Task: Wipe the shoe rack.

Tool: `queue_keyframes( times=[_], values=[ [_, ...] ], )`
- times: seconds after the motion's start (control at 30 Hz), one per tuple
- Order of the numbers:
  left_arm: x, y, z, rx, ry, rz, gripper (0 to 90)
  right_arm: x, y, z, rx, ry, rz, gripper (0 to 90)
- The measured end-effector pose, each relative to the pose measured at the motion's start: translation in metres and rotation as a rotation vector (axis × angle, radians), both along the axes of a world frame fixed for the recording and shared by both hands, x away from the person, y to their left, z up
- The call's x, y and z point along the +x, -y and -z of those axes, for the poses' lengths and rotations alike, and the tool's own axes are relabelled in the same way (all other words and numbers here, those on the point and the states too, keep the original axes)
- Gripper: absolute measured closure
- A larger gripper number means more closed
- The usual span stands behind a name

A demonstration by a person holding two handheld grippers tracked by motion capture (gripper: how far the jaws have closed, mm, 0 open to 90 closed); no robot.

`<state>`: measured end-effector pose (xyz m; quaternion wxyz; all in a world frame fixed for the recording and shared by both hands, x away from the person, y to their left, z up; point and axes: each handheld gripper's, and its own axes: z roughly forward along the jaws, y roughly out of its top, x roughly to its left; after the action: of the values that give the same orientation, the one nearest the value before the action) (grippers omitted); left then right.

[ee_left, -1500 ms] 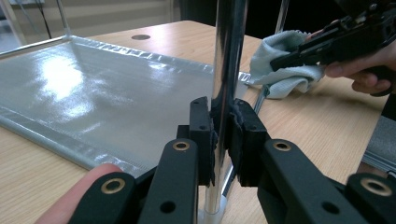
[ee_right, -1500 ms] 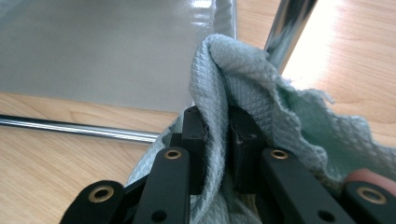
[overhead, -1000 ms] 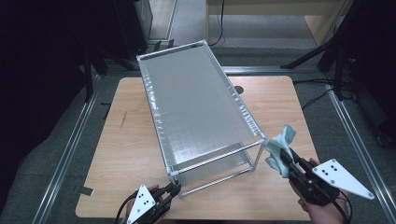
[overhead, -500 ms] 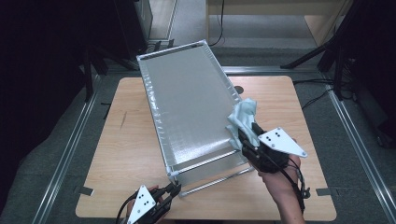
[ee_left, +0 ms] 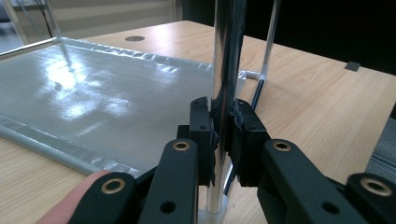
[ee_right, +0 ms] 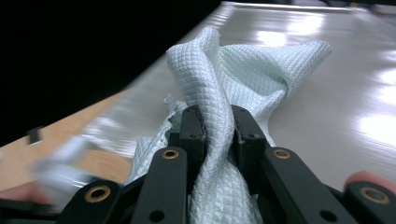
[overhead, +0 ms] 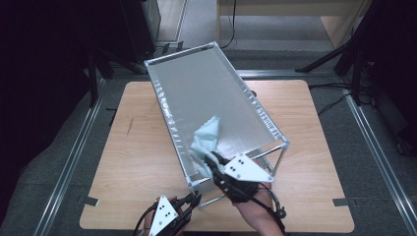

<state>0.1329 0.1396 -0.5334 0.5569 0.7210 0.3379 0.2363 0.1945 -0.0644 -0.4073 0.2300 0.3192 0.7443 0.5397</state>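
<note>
On the light wooden table [overhead: 137, 162], the left gripper [ee_left: 223, 133] pinches a shiny metal post [ee_left: 226, 56]. The right gripper [ee_right: 218, 122], its jaws just closing, pinches a pale green waffle cloth [ee_right: 243, 70] on the shiny grey panel [overhead: 206, 98], mid-frame.

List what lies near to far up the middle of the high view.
Left gripper on the rack's post → right gripper → cloth → rack's shelf → floor.

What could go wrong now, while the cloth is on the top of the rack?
1. The left gripper clamps one smooth shiny leg of the rack; I think the rack may turn or slide on the table under a hard wipe.
2. The right gripper pinches only a bunched fold of the cloth, so it may slip out.
</note>
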Motion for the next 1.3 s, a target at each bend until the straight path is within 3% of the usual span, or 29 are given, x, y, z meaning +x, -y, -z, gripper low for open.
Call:
queue_keyframes(
  times=[0.07, 0.2, 0.27, 0.3, 0.33, 0.4, 0.43, 0.47, 0.5, 0.53, 0.6, 0.73, 0.9, 1.0, 1.13, 1.3],
  values=[
    [0.004, 0.002, 0.0, -0.013, -0.012, -0.005, 81.5, -0.002, -0.009, 0.001, -0.013, 0.023, -0.012, 77.8],
    [0.005, 0.003, 0.002, -0.032, -0.016, -0.007, 81.4, 0.002, -0.002, 0.0, -0.013, 0.034, 0.008, 78.0],
    [0.005, 0.002, 0.003, -0.041, -0.01, -0.003, 81.4, 0.01, 0.023, -0.003, -0.043, 0.059, 0.104, 78.0],
    [0.005, 0.002, 0.003, -0.041, -0.01, -0.003, 81.5, 0.01, 0.023, -0.003, -0.043, 0.059, 0.104, 78.0],
    [0.005, 0.0, 0.002, -0.031, -0.007, 0.006, 81.5, 0.018, 0.049, -0.007, -0.037, 0.065, 0.196, 77.9],
    [0.006, -0.001, 0.003, -0.036, -0.009, 0.009, 81.5, 0.025, 0.079, -0.01, -0.011, 0.056, 0.306, 78.0],
    [0.006, -0.001, 0.003, -0.036, -0.009, 0.009, 81.5, 0.025, 0.079, -0.01, -0.011, 0.056, 0.306, 78.0],
    [0.005, 0.0, 0.003, -0.035, -0.01, 0.006, 81.5, 0.03, 0.103, -0.012, 0.017, 0.042, 0.376, 78.1],
    [0.005, 0.0, 0.003, -0.035, -0.01, 0.006, 81.5, 0.03, 0.103, -0.012, 0.017, 0.042, 0.376, 78.1],
    [0.005, 0.0, 0.003, -0.036, -0.009, 0.006, 81.5, 0.029, 0.115, -0.012, 0.051, 0.032, 0.393, 78.4],
    [0.005, -0.001, 0.003, -0.036, -0.009, 0.007, 81.5, 0.028, 0.114, -0.011, 0.06, 0.027, 0.384, 78.4],
    [0.005, 0.0, 0.003, -0.035, -0.007, 0.004, 81.5, 0.016, 0.08, -0.004, 0.078, 0.024, 0.293, 78.3],
    [0.004, 0.0, 0.003, -0.025, 0.005, -0.003, 81.6, -0.011, 0.02, -0.002, 0.054, 0.021, 0.061, 77.5],
    [0.003, 0.0, 0.003, -0.028, 0.004, -0.004, 81.6, -0.022, 0.002, -0.002, 0.044, 0.024, -0.004, 77.4],
    [0.002, -0.001, 0.003, -0.022, 0.002, -0.006, 81.5, -0.024, 0.009, -0.003, 0.02, 0.036, 0.005, 77.6],
    [0.002, -0.001, 0.002, -0.013, 0.001, -0.005, 81.6, -0.012, 0.055, -0.006, -0.01, 0.057, 0.161, 77.5]
  ],
)
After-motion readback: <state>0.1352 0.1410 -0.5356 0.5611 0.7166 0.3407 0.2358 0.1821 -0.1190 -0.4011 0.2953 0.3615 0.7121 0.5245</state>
